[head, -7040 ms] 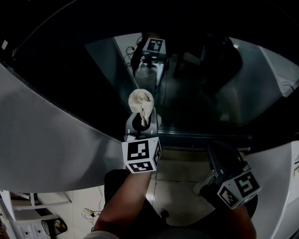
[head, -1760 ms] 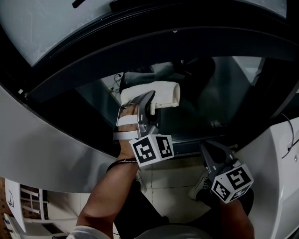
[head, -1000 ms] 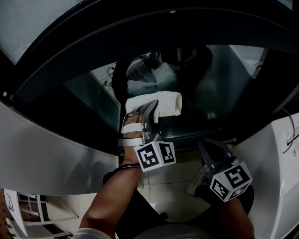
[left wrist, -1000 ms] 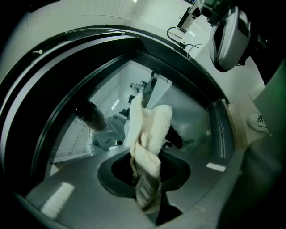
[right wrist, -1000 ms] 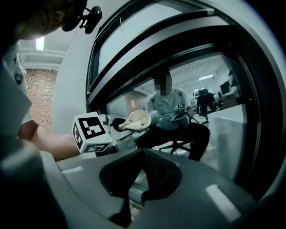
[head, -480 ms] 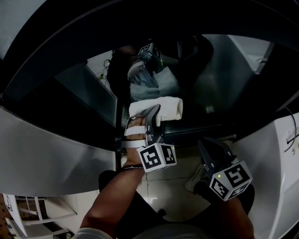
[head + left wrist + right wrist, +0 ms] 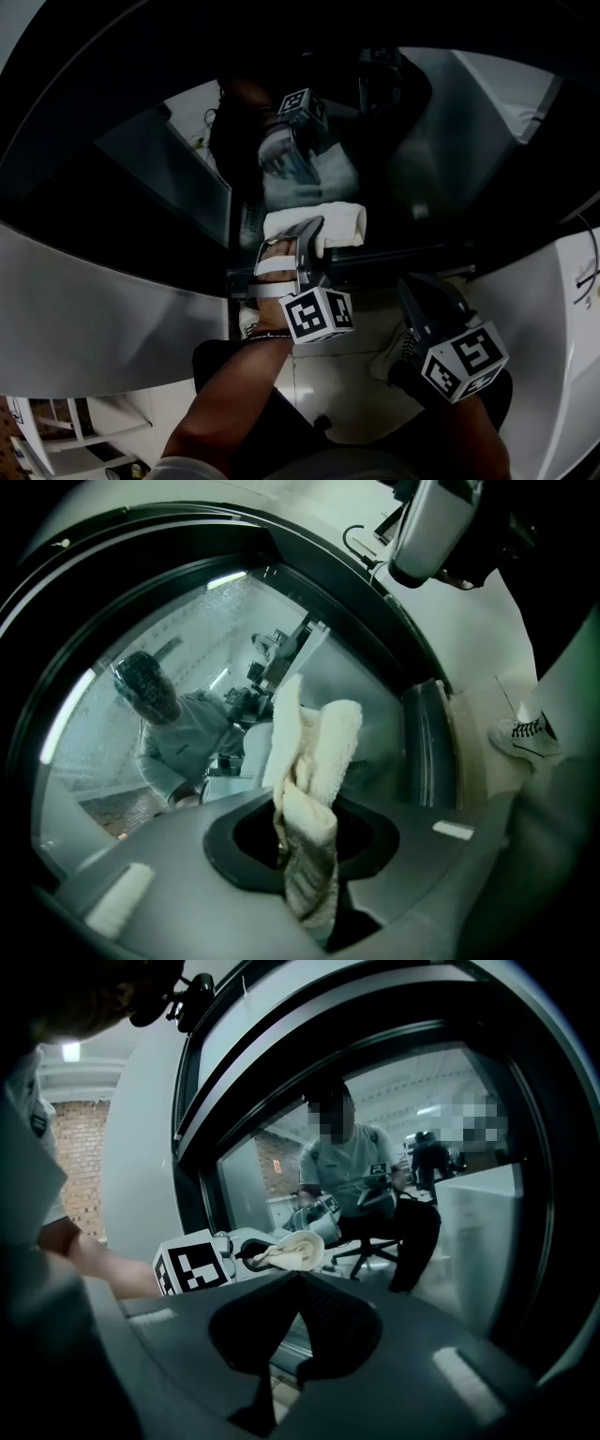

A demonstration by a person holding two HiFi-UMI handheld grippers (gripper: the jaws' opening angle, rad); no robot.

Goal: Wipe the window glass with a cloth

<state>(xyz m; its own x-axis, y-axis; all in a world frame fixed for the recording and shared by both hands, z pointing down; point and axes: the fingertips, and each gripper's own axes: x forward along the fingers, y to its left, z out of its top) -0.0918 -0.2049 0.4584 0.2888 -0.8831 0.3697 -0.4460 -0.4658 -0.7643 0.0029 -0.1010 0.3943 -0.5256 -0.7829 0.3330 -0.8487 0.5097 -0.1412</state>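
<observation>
"Where is the cloth (image 7: 323, 222) sitting?"

"The left gripper (image 7: 315, 234) is gripping it. In the left gripper view the jaws are pinching the lower end of the pale towelling, and the rest is bunching up above them (image 7: 314, 752)."

"Is it touching the window glass (image 7: 422, 159)?"

"From the head view the rolled end is lying across the bottom strip of the pane, just above the dark frame (image 7: 403, 255). It seems to be pressing on the glass, though the dim light is making contact hard to confirm."

"And the other hand?"

"The right gripper (image 7: 412, 292) is hanging lower and to the right, apart from the pane, over the pale floor (image 7: 352, 361). In its own view the jaws (image 7: 298, 1281) are meeting tip to tip, with nothing between them."

"Is it seeing the work?"

"Yes. Beyond its tips, the left gripper's marker cube (image 7: 192, 1266) and the cloth are showing beside the glass."

"Anything in the pane?"

"A figure (image 7: 178, 733) in a grey top is showing in it."
</observation>
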